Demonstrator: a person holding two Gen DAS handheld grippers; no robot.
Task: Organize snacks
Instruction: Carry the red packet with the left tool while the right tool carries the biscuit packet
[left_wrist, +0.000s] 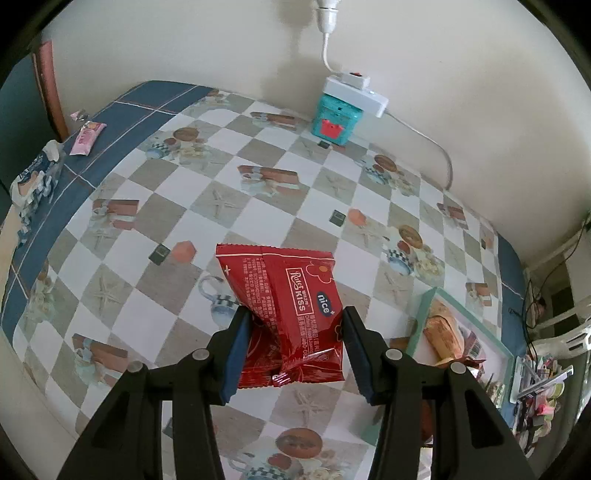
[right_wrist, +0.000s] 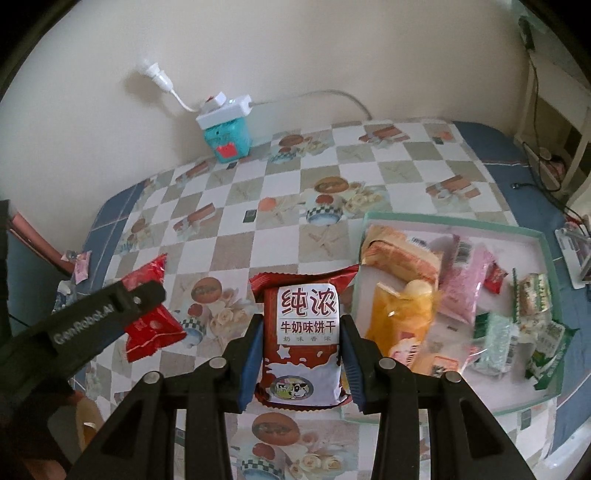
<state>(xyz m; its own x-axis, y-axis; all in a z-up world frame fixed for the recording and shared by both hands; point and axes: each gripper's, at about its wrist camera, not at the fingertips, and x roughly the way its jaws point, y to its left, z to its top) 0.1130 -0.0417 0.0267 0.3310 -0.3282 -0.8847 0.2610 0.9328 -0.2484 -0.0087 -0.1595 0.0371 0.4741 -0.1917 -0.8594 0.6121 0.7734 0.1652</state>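
- Two packets are up off the table (right_wrist: 236, 236), one in each of my grippers.
- My left gripper (left_wrist: 293, 323) is clenched on a red packet (left_wrist: 286, 314); its blue pads (left_wrist: 236, 350) press both sides and the foil is crumpled between them.
- From the right wrist view I see that same left gripper (right_wrist: 147, 295) and red packet (right_wrist: 151, 325) to the left of the tray (right_wrist: 546, 251), well apart from it.
- My right gripper (right_wrist: 301, 334) is grasping a biscuit packet (right_wrist: 304, 332), brown-red with a white label, held upright by its sides.
- That biscuit packet hangs just left of the tray's near-left corner, overlapping its edge in the view.
- Inside the tray I see several snacks: an orange bag (right_wrist: 402, 317) near the left wall, a tan packet (right_wrist: 399, 254) behind it, a pink one (right_wrist: 461, 291) in the middle, green packets (right_wrist: 532, 325) towards the right side.
- Far behind the tray, against the wall, stands a teal box (right_wrist: 229, 140) with a white power strip (right_wrist: 225, 110) on top.
- In the left view a pink wrapper (left_wrist: 86, 138) lies at the table edge farthest from the tray.
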